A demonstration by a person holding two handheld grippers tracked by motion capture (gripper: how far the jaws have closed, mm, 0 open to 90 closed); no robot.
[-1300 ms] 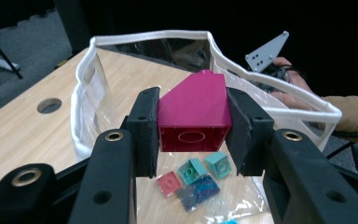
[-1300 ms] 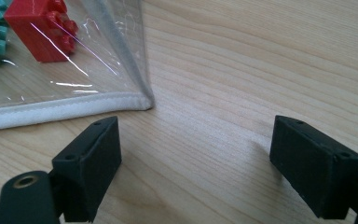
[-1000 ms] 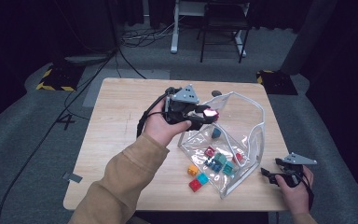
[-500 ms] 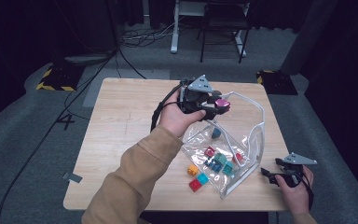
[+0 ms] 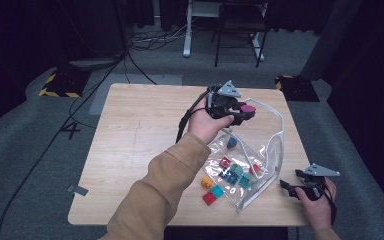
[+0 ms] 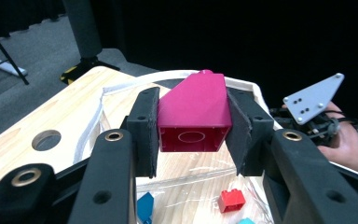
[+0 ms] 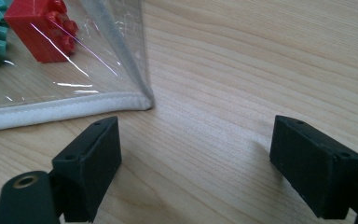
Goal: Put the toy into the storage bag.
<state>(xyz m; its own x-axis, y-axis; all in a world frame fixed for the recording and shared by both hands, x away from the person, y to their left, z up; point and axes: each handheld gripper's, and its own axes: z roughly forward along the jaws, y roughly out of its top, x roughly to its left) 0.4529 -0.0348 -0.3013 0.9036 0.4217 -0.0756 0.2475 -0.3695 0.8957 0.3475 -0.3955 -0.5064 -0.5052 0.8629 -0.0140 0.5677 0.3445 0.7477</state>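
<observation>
— Since a second ago the left gripper [image 5: 246,111] has carried the magenta block [image 6: 195,113] toward the far right, and now holds it above the clear bag [image 5: 275,150]'s far rim.

— How is it held?

— Clamped between both jaws, hollow underside facing the camera.

— And the right gripper [image 7: 196,158]?

— Unmoved near the table [image 5: 130,150]'s right front edge, jaws spread wide around bare wood just beside the bag's white-trimmed corner.

— Anything unclear?

— Loose blocks [image 5: 232,172] inside blur behind plastic glare; a red brick [image 7: 39,30] is partly cut off.
</observation>
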